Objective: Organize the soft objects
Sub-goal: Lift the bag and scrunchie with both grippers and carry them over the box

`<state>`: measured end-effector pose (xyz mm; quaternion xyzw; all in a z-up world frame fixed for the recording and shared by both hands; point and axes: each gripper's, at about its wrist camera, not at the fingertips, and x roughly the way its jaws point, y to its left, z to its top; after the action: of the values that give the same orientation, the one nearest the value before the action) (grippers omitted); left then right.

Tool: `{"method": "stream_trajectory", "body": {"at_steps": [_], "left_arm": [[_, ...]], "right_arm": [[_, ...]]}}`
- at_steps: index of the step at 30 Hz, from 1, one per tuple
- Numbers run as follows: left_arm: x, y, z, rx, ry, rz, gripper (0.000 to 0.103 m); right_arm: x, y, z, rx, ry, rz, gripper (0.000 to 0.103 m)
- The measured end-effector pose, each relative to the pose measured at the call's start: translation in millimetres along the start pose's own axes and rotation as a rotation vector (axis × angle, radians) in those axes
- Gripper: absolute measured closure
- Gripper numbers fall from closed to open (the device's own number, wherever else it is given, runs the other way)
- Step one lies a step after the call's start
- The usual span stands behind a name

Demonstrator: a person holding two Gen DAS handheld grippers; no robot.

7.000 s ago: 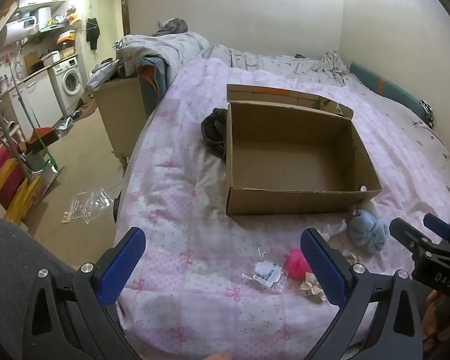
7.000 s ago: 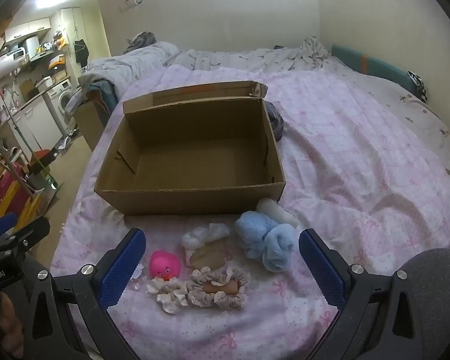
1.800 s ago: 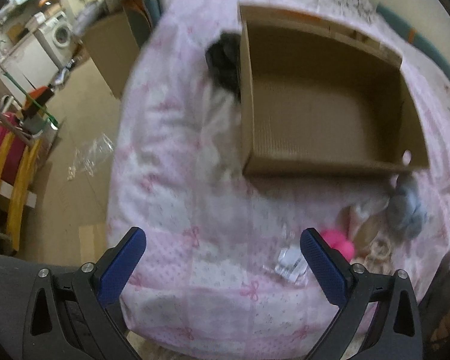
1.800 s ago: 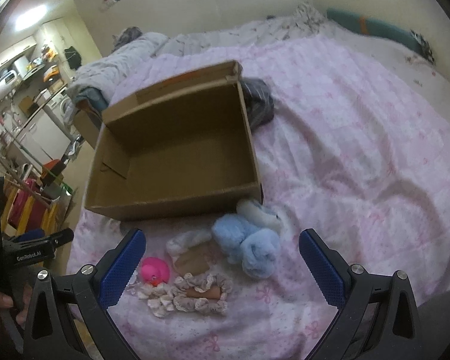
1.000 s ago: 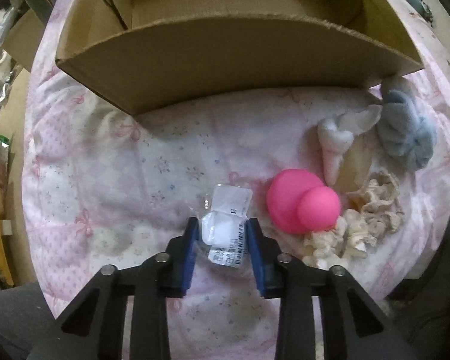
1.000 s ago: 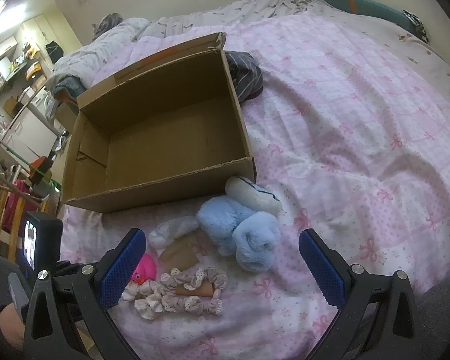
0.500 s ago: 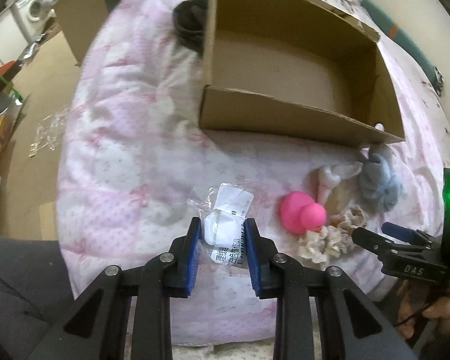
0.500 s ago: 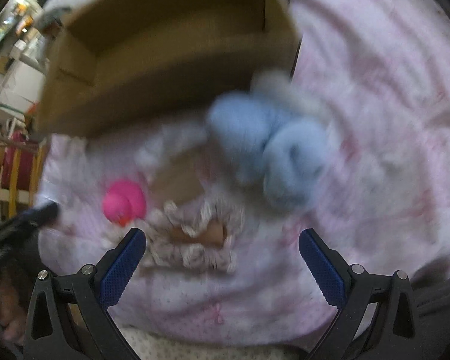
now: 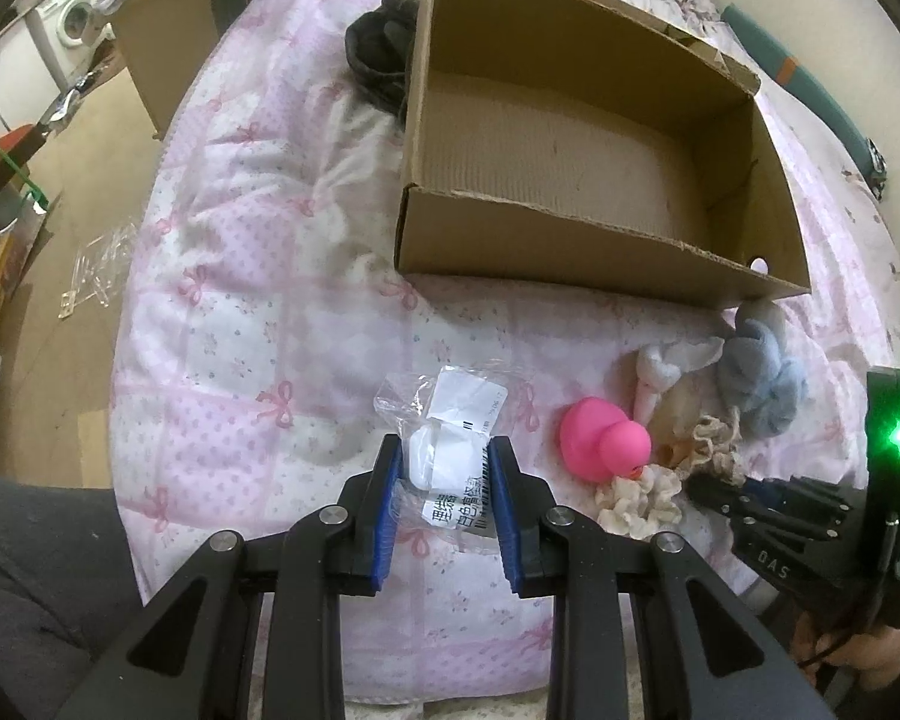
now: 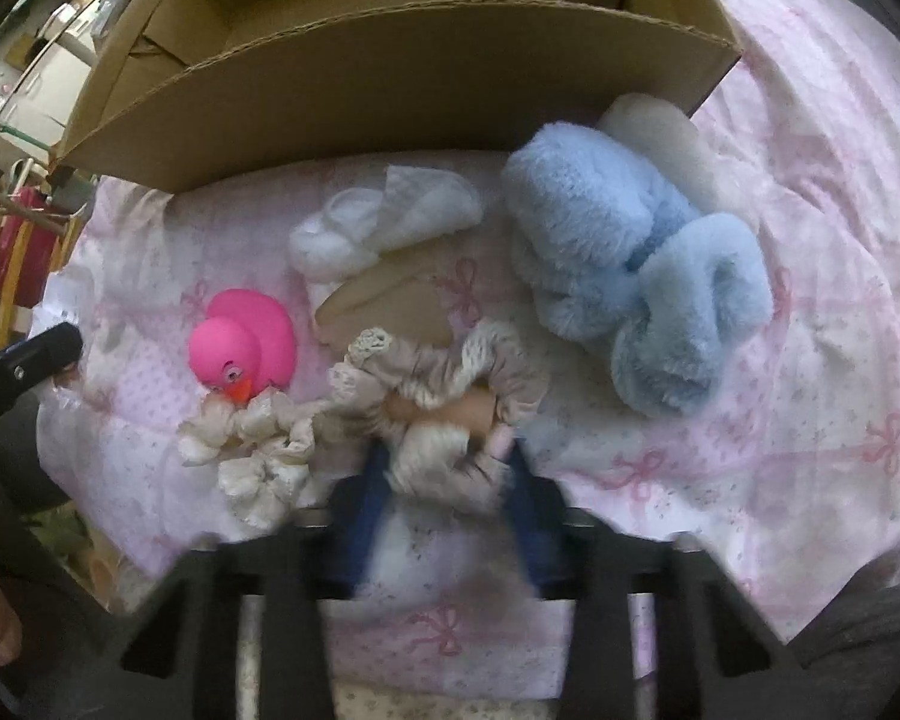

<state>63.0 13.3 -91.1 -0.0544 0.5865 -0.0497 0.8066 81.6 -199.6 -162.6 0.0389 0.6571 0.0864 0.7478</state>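
My left gripper (image 9: 444,468) is shut on a clear plastic packet (image 9: 450,420) with a white item and label, held just above the pink bedspread. An open, empty cardboard box (image 9: 570,252) sits beyond it. My right gripper (image 10: 444,468) is shut on a beige lace scrunchie (image 10: 450,402); its jaws are motion-blurred. Around it lie a pink rubber duck (image 10: 243,345), a cream scrunchie (image 10: 252,438), white cloth (image 10: 384,216), a tan pad (image 10: 390,300) and fluffy blue slippers (image 10: 630,258). The duck (image 9: 600,435) and slippers (image 9: 762,372) also show in the left wrist view.
A dark garment (image 9: 378,54) lies left of the box. The bed's left edge drops to the floor, where a plastic bag (image 9: 96,270), a brown cabinet (image 9: 162,54) and a washing machine (image 9: 72,18) stand. Teal pillow (image 9: 810,90) at far right.
My left gripper closed on the packet and has lifted back with it. My right gripper dropped from a wide-open pose down to the beige scrunchie and closed on it.
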Motion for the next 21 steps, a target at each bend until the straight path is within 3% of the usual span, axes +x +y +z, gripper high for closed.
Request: {"method": "stream_trajectory", "body": {"at_steps": [2, 7, 12, 16, 21], "left_arm": [[-1.4, 1.1, 0.5, -0.008, -0.004, -0.001, 0.078], [-12.2, 5.9, 3.1, -0.036, -0.034, -0.012, 0.078], [-27.1, 8.1, 9.0, -0.059, -0.079, -0.024, 0.078], [-32.4, 13.8, 12.4, -0.081, -0.104, 0.014, 0.078], [-43.7, 12.0, 18.3, -0.074, -0.114, 0.057, 0.078]], "right_arm": [[-4.3, -1.3, -2.2, -0.007, -0.007, 0.001, 0.09], [-28.6, 7.3, -7.6, -0.011, -0.062, 0.038, 0.092], [-81.3, 15.9, -14.3, 0.003, -0.14, 0.062, 0.092], [-123.7, 22.3, -15.8, 0.04, -0.215, 0.12, 0.092], [-158.2, 40.6, -12.9, -0.032, -0.342, 0.139, 0.092]]}}
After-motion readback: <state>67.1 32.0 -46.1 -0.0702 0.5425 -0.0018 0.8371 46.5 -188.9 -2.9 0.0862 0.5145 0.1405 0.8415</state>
